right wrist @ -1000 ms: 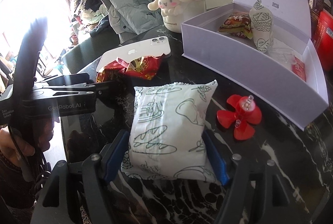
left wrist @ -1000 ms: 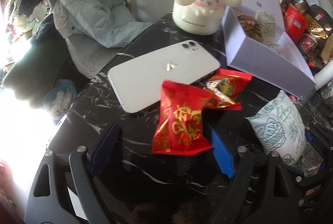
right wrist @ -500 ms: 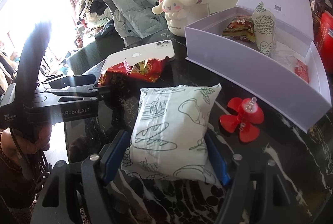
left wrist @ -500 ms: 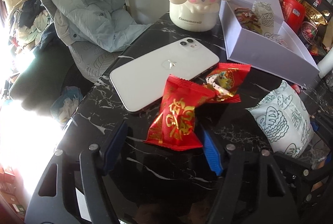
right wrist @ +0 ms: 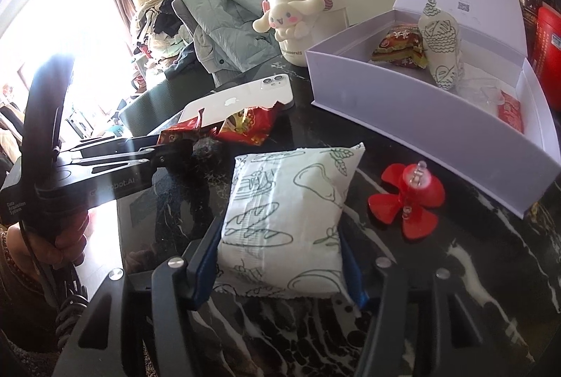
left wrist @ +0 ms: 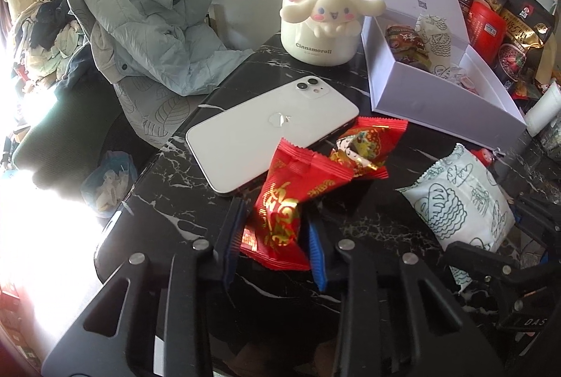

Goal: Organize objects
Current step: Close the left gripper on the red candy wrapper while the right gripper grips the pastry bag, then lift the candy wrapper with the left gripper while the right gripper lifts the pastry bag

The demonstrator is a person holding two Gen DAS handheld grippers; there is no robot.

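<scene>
1. Red snack packet (left wrist: 280, 212): lies on the black marble table (left wrist: 175, 201), directly between the blue pads of the left gripper (left wrist: 275, 237), which is clamped on its lower half; its upper end rests against a second red wrapper (left wrist: 364, 145) just ahead.
2. White snack packet (right wrist: 285, 223), printed with line drawings: sits between the fingers of the right gripper (right wrist: 280, 266), both blue pads pressed against its sides, so the tool is grasping it. In the left wrist view the same packet appears to the right of the left gripper.
3. White phone (left wrist: 270, 128): face down, ahead and slightly left of the left gripper, its near edge under the red wrappers.
4. Red plastic propeller toy (right wrist: 408, 198): on the table to the right of the right gripper, just beside the near wall of the box.
5. Lavender box (right wrist: 438, 128), lid open: ahead and right of both tools; it holds a red packet, a white printed packet standing upright, and what may be a clear wrapper, hard to make out.
6. Cream Cinnamoroll jug (left wrist: 326, 2): beyond the phone, touching or nearly touching the box.
7. Grey padded jacket (left wrist: 150, 26): draped over a chair, far left of the table.
</scene>
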